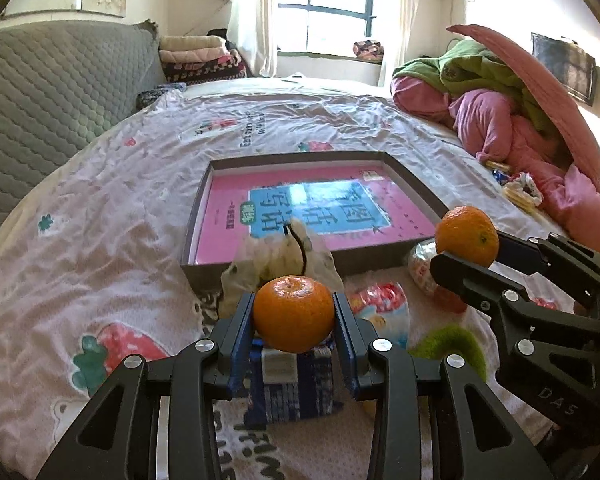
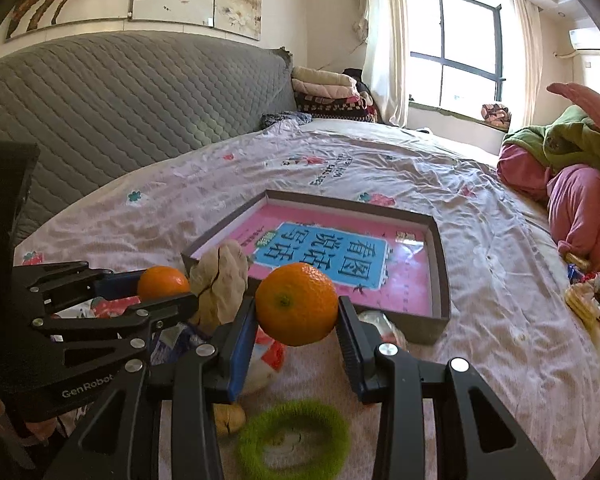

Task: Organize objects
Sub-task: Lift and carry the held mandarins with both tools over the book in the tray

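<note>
Aloft, an orange [image 1: 293,313] per tongs [image 1: 294,314]

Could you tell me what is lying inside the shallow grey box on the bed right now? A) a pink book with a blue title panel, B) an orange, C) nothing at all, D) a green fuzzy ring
A: the box holds only a pink book; each orange is clamped in a gripper short of the box, and the green ring lies on the sheet.
</note>
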